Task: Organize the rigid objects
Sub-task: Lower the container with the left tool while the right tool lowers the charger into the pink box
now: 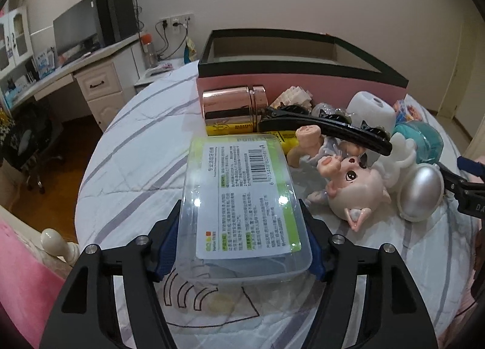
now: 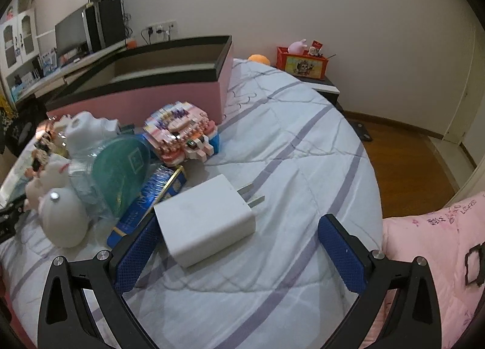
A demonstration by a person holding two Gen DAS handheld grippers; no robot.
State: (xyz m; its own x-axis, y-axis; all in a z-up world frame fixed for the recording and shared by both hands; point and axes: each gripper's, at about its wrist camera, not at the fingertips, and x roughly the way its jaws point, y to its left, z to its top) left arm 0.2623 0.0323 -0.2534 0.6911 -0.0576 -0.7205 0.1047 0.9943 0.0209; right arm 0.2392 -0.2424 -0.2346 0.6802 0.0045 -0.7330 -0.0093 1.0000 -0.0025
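My left gripper (image 1: 239, 246) is shut on a clear plastic case (image 1: 242, 197) with a green label, held just above the bed. Ahead lie a rose-gold tin (image 1: 233, 105), a black hair clip (image 1: 327, 130), a pig figurine (image 1: 354, 185) and a silver egg (image 1: 421, 192). A pink storage box with a dark rim (image 1: 297, 82) stands open behind them; it also shows in the right wrist view (image 2: 145, 100). My right gripper (image 2: 242, 252) is open around a white charger plug (image 2: 206, 215) lying on the bed, its left pad (image 2: 136, 255) close beside the plug.
A brick-built model (image 2: 182, 133), a teal round case (image 2: 124, 167) and a blue box (image 2: 148, 203) lie left of the charger. The striped bedsheet (image 2: 303, 152) spreads to the right. A pink pillow (image 2: 433, 252) is at right. A desk with a monitor (image 1: 75, 27) stands far left.
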